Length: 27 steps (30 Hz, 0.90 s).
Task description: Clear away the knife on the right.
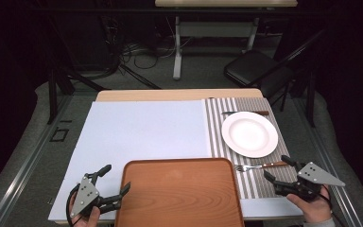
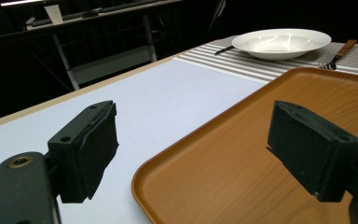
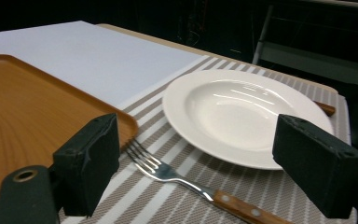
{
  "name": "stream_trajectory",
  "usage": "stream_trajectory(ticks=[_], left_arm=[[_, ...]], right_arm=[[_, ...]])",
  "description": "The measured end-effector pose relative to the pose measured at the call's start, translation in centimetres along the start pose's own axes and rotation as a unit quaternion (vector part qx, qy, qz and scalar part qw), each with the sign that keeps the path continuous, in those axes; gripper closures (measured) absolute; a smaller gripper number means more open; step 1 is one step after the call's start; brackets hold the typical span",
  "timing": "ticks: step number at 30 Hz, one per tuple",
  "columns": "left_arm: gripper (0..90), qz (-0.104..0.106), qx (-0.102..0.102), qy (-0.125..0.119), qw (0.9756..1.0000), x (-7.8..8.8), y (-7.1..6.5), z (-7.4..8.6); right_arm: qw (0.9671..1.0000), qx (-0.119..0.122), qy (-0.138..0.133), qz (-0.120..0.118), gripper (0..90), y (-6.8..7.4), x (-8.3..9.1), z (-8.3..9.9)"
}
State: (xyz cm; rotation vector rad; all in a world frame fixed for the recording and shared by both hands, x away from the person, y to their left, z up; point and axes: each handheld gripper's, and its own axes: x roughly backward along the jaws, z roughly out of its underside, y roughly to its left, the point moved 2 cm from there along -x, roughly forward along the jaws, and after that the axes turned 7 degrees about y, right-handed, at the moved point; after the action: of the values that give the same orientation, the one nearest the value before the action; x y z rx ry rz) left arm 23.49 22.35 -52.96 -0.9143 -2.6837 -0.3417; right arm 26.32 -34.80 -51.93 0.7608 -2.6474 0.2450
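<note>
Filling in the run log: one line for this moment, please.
left hand-held gripper: open, at tray edge | right hand-held gripper: open, near fork | plate: empty

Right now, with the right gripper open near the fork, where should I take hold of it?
Grip the fork by its wooden handle, probably best from straight above, jaws across its width. It lies flat on the striped mat, tines toward the tray, close beside the plate, so stay clear of that rim.

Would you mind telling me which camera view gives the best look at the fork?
The right gripper view: the fork lies close, tines and wooden handle sharp on the striped placemat, just ahead of the open jaws. In the high view it is small and thin beside the plate. The left gripper view catches it far off, past the tray.
</note>
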Motion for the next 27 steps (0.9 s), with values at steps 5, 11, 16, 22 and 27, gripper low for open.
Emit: stream_trajectory(ticks=[5,11,16,22,27], left_arm=[[15.6,0.001,0.001,0.002,1.0,-0.1,0.0,0.0],[15.6,0.001,0.0,0.003,1.0,-0.2,0.0,0.0],[15.6,0.001,0.0,0.005,1.0,-0.2,0.0,0.1],[15.6,0.001,-0.001,0.005,1.0,-0.2,0.0,0.0],[15.6,0.001,0.0,0.006,1.0,-0.2,0.0,0.1]], right_arm=[[0.9998,-0.018,0.005,0.0,14.3,-2.7,0.3,-0.6],[0.9996,-0.025,0.013,0.001,14.3,-4.7,0.3,-1.1],[0.9995,-0.021,0.023,0.007,14.2,-6.1,-0.2,-1.8],[0.9991,-0.021,0.034,0.011,14.3,-7.4,-1.4,-2.3],[0.9989,-0.018,0.041,0.011,14.3,-8.2,-2.5,-2.5]])
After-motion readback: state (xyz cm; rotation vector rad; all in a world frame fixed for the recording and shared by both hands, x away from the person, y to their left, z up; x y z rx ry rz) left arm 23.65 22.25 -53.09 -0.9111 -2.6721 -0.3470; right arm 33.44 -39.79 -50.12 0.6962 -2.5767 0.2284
